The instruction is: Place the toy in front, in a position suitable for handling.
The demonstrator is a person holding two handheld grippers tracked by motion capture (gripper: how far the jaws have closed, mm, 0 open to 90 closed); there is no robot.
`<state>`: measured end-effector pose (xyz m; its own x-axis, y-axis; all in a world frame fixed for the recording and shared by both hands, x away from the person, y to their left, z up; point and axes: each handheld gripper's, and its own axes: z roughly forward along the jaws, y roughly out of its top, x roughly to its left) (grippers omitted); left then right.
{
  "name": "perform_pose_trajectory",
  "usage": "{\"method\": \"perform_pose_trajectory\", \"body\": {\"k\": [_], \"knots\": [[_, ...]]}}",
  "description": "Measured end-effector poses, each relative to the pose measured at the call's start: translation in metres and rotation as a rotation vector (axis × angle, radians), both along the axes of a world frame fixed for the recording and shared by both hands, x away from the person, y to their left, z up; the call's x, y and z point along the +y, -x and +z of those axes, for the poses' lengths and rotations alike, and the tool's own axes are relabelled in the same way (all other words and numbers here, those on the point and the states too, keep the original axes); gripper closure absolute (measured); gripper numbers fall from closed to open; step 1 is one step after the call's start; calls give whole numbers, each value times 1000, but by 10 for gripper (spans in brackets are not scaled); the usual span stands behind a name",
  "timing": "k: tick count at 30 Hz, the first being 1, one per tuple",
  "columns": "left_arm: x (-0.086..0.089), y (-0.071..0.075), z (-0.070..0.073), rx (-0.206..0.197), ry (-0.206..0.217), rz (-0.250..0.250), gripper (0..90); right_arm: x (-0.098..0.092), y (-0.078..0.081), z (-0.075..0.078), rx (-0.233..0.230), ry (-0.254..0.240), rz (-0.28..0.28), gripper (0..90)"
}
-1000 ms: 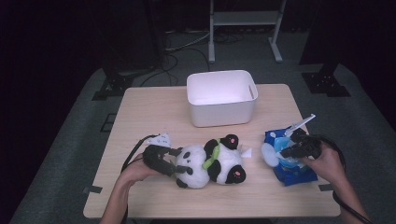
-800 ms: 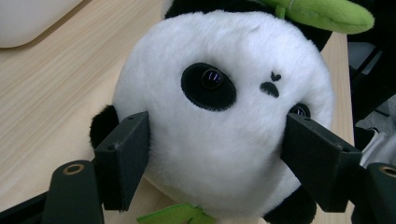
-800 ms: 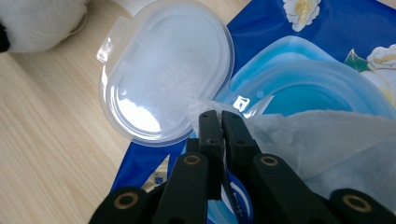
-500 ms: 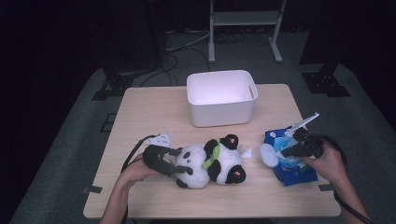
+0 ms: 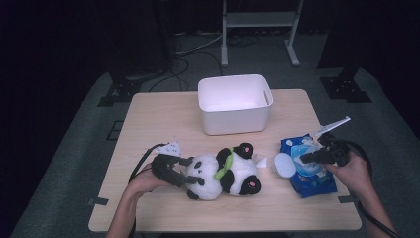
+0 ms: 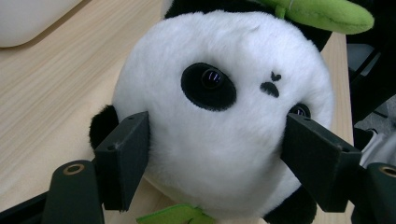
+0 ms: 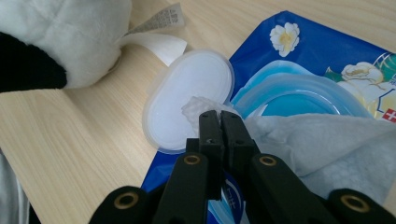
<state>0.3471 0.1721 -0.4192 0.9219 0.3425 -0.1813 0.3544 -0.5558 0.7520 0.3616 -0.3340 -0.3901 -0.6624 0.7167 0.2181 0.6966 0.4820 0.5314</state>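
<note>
Pinched tight together, the right gripper [image 7: 220,122] has its two black jaws clamped on the corner of a white wet wipe [image 7: 322,140] that rises from the opening of a blue, flower-printed plastic wipe pack [image 5: 308,167]. That pack lies flat near the right edge of the pale wooden table [image 5: 163,116], with its white oval flip lid [image 7: 191,98] swung open toward the toy. The wipe is only partly out: much of the sheet drapes over the pack's blue ring, so pulling it free is not yet done.

On the other side, the left gripper [image 6: 215,163] has its jaws spread wide and pressed on either side of the head of a black-and-white plush panda [image 5: 223,171] with a green leaf collar, steadying it. The panda lies on its back in the front middle of the table, its white sewn-in label [image 7: 161,35] pointing at the pack.

A white rectangular plastic bin [image 5: 234,103] stands empty toward the back of the table, well apart from both.

Judging from this, the toy is secured and the wipe gripped; drawing the sheet fully out, and whatever wiping of the panda follows, is all left to do.
</note>
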Motion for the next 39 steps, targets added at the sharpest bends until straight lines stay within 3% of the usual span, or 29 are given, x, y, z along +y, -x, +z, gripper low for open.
{"method": "perform_pose_trajectory", "body": {"k": [6,14,19,26,30,32,37,38,39], "knots": [[0,0,0,-3,-4,-2,242,-4,1,7,-19,-54,-9,874],[0,0,0,-3,-4,-1,242,0,1,20,-45,-79,-3,875],[0,0,0,0,0,0,242,13,2,34,-63,-51,19,875],[0,0,0,-5,-2,0,243,45,5,55,-88,-68,103,877],[0,0,-1,-1,5,4,243,85,10,65,-81,-100,218,877],[0,0,-1,-1,6,3,243,91,11,66,-83,-102,236,877],[0,0,0,-5,-1,1,243,132,15,68,-74,-117,343,876],[0,0,0,-6,0,1,243,150,16,66,-66,-119,381,875],[0,0,0,-6,-1,0,243,150,16,66,-66,-119,381,875]]}}
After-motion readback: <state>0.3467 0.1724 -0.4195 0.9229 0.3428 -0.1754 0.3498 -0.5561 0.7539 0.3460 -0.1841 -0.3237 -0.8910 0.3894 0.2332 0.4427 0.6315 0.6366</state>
